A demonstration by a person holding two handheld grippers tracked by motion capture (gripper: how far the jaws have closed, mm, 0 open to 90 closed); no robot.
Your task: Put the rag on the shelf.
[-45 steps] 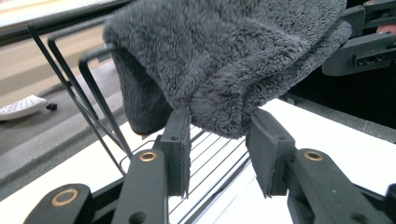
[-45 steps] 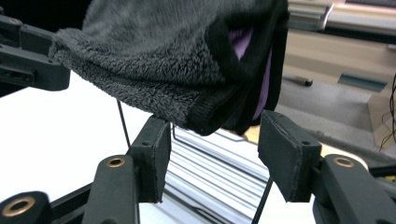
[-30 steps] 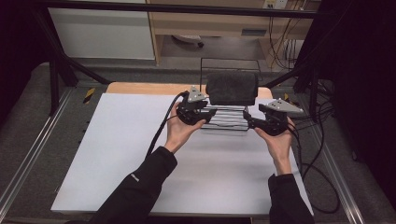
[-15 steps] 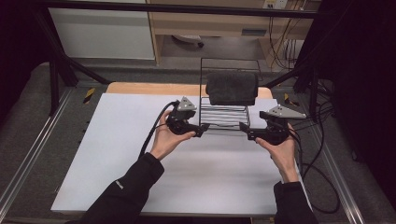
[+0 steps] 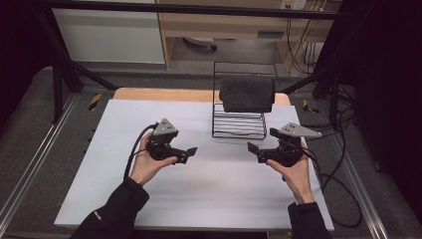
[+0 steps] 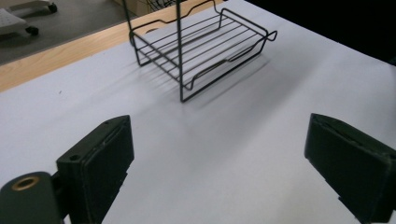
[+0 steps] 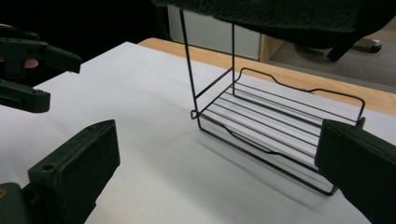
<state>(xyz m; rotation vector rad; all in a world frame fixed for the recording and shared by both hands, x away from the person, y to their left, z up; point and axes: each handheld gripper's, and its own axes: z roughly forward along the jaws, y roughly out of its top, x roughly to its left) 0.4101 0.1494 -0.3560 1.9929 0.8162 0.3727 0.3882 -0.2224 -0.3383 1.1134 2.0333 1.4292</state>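
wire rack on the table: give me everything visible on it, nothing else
The wire rack is thin black wire: a low tray of parallel rods with a wavy raised rim, plus a tall upright frame rising from it. It stands upright on the white table top, toward the far edge. A dark towel is draped over the top of the frame. The tray level holds nothing. Neither gripper touches it; both are apart from it, on the near side.

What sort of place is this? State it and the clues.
Probably a lab or workshop data-recording bench: a white-covered table within a black metal frame, loose cables trailing off it, and a wire rack staged as a prop.
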